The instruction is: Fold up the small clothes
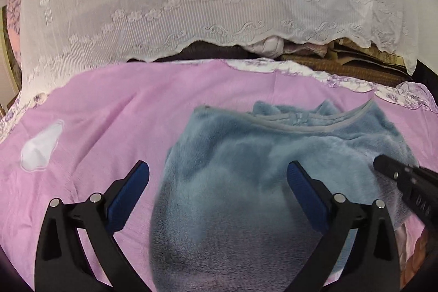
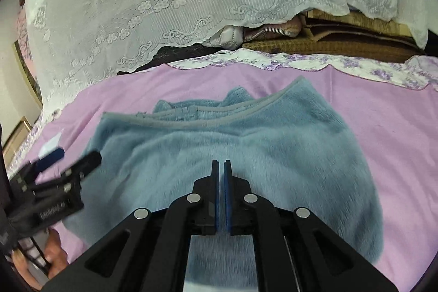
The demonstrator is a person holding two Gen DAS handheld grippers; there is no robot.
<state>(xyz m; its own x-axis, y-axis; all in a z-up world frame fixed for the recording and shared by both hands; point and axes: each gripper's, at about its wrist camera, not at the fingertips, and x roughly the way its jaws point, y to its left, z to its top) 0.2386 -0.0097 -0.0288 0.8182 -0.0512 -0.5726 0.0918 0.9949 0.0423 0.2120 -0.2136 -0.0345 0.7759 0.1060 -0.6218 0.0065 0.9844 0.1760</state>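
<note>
Fleece garment (image 2: 246,155), blue-grey and fuzzy, lies spread on pink sheet (image 1: 109,111) of a bed, its grey-trimmed edge at the far side w/ two small ear-like tabs sticking up behind the trim. Left gripper (image 1: 217,182) hangs just above garment's left portion, jaws spread about as wide as they go, blue pads facing each other, nothing pinched btwn them; left finger sits over pink sheet, right finger over fleece. Right gripper (image 2: 221,171) is over middle of garment, jaws closed w/ only a thin slit btwn the blue pads; no fabric seen caught in them, though whether tips touch the fleece can't be told. In right wrist view the left gripper shows at lower left edge, w/ a hand (image 2: 52,256) of the person gripping its handle. White patch (image 1: 41,149) lies on sheet, well left of garment. Lace curtain (image 1: 191,4), white w/ floral border, hangs behind the bed; below its scalloped hem sit stacked folded textiles (image 2: 328,37) and brown woven mat. Floral-print strip (image 2: 356,64) edges far side of pink sheet.
</note>
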